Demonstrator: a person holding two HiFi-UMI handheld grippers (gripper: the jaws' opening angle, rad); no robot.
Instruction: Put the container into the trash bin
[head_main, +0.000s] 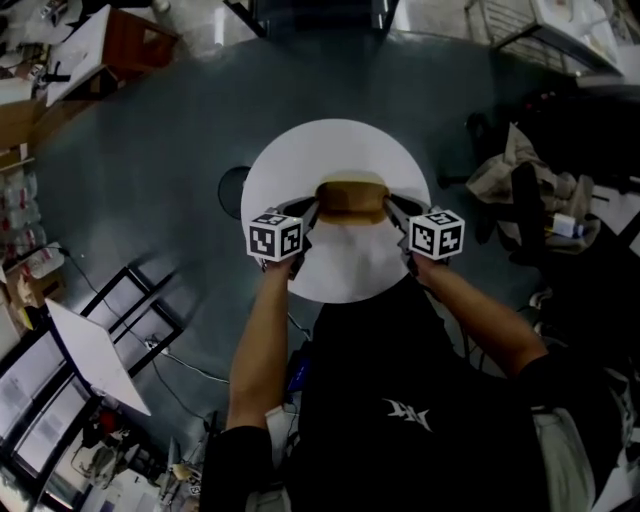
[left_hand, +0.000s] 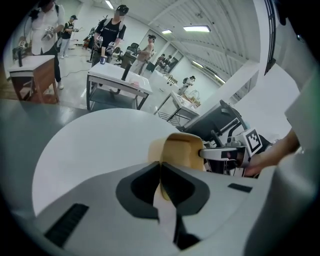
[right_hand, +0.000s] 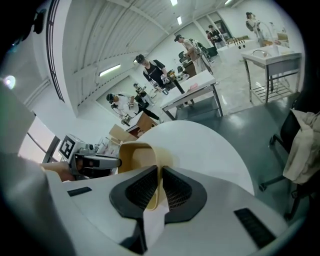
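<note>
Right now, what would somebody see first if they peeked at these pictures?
The tan container sits in the middle of the round white table. The left tongs and the right tongs are shut on its opposite walls, one at each end.

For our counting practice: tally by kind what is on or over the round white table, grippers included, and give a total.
tan container: 1
grippers: 2, the left gripper and the right gripper, each clamped on the container's wall
total: 3
</note>
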